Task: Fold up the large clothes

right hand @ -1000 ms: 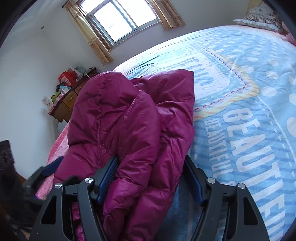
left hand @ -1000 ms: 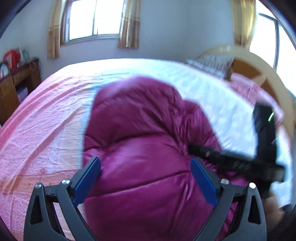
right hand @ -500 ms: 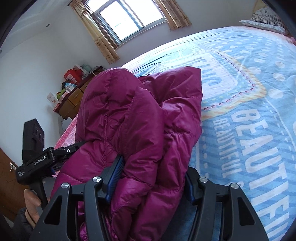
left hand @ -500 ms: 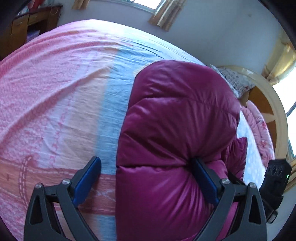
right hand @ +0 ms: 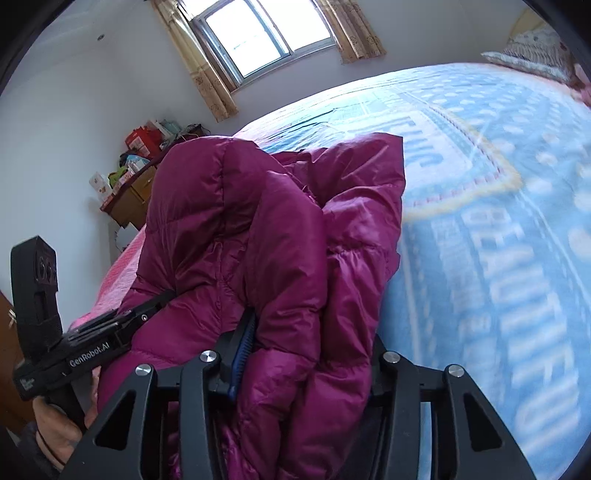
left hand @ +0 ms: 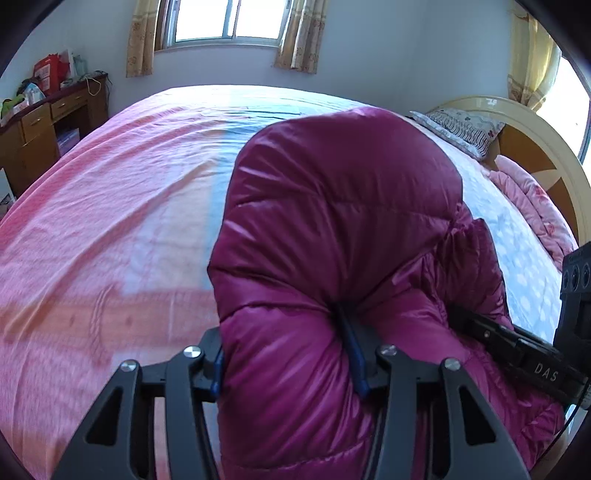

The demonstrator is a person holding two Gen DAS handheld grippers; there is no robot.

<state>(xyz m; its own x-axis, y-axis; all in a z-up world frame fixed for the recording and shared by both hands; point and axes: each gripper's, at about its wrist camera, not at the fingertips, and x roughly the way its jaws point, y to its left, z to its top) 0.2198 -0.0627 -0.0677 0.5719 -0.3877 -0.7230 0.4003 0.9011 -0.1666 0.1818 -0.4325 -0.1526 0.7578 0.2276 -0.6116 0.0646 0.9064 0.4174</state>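
A wide bed (left hand: 110,229) fills both views, its cover pink on one side and pale blue with printed lettering on the other. Beyond the bed stand a wooden desk (left hand: 40,125) cluttered with boxes, a curtained window (left hand: 225,22), and at the head end a patterned pillow (left hand: 461,125) against a curved headboard (left hand: 535,140). Nothing lies on the bed between the grippers and the far wall except the garment itself.

A magenta puffer jacket (left hand: 332,221) is bunched up on the bed in a tall heap, its quilted bulk blocking much of each view. The left gripper (left hand: 290,362) has a thick fold between its blue pads (left hand: 356,354), jaws closing and pressing into the fabric. The right gripper (right hand: 306,365) likewise pinches a fold, jaws closing on it.

Both grippers angle downward toward the bed. A hand (right hand: 62,432) grasps the left gripper's handle.
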